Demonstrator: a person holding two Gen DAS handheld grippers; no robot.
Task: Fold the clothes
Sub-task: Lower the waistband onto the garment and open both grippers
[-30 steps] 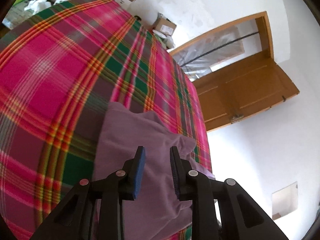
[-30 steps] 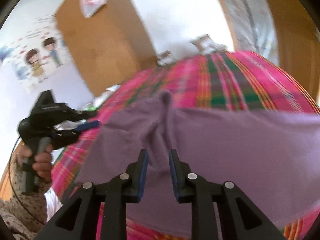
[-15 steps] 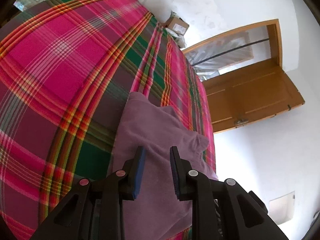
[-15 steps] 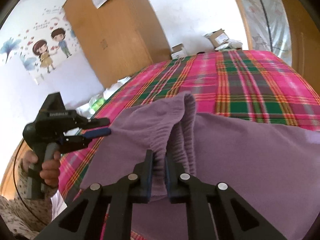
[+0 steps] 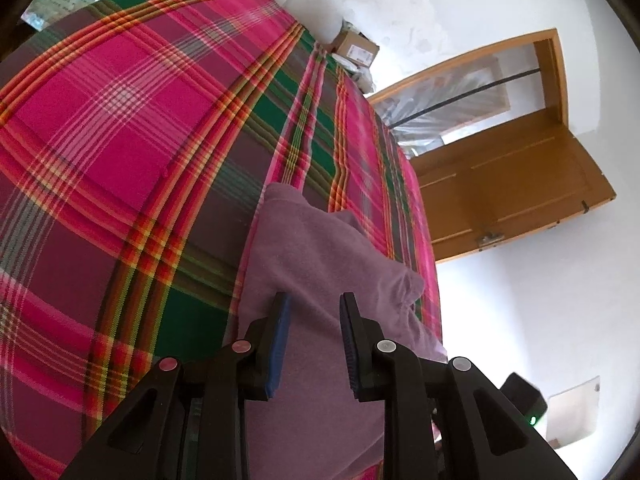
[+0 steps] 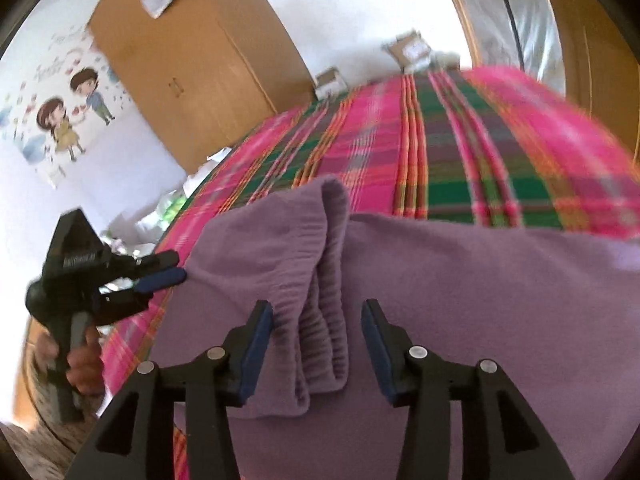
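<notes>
Plaid bedspread [image 5: 140, 128] carries purple garment [image 6: 440, 280]; boxes [image 5: 356, 50] beyond.

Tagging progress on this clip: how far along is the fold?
Done: purple garment lies on the plaid bedspread, ribbed band doubled over. In hand: right gripper has just been opening, pads clear; left gripper open, holding nothing. Left: remaining folds.

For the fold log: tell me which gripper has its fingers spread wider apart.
The right gripper: its fingers have just opened and stand clear on either side of the purple garment's ribbed band, while the left gripper's gap is narrower.
</notes>
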